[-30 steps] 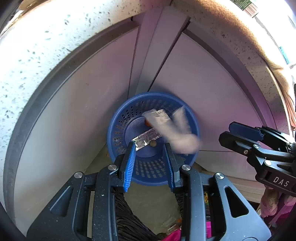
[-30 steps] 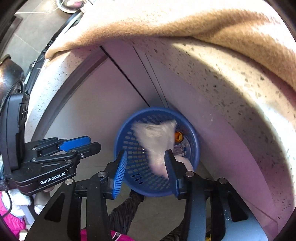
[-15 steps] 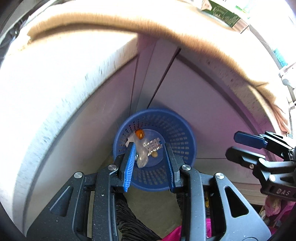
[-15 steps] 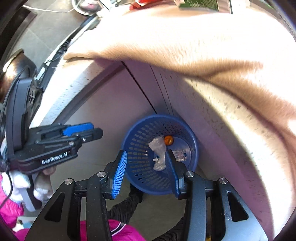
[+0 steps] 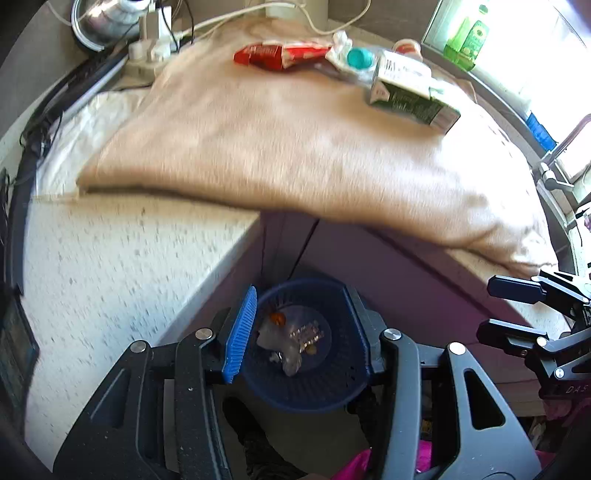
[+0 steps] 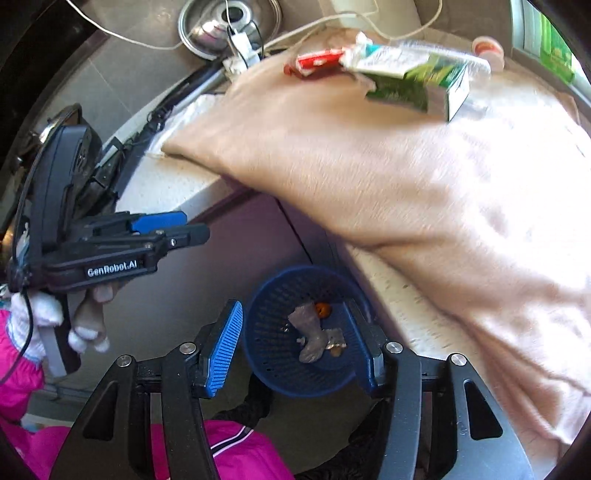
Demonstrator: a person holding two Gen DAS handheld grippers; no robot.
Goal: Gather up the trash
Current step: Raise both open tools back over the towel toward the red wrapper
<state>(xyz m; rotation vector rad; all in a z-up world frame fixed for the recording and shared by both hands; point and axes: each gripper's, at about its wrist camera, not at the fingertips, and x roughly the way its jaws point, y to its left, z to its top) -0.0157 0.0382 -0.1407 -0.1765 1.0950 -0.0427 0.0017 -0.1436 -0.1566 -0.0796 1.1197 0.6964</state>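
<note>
A blue mesh basket (image 5: pixel 325 384) (image 6: pixel 273 354) stands on the floor below the counter corner. It holds crumpled tissue (image 6: pixel 312 338) (image 5: pixel 290 363), a foil blister strip (image 5: pixel 304 332) and a small orange piece (image 5: pixel 277 318). My left gripper (image 5: pixel 299 334) is open and empty, high above the basket. My right gripper (image 6: pixel 293 341) is open and empty above it too. On the beige cloth (image 5: pixel 295 140) lie a green carton (image 5: pixel 410 96) (image 6: pixel 417 86), a red wrapper (image 5: pixel 277 55) (image 6: pixel 317 61) and a clear bottle with a teal cap (image 5: pixel 356 59).
The speckled counter (image 5: pixel 110 258) juts out left of the basket, with purple cabinet doors (image 5: pixel 369 269) behind it. A steel pot (image 6: pixel 221 26), a power strip (image 5: pixel 147 55) and cables sit at the counter's back. A green bottle (image 5: pixel 465 40) stands by the window.
Both grippers have risen away from the basket, so the counter top and its trash have come into view. The dropped tissue has settled in the basket.
</note>
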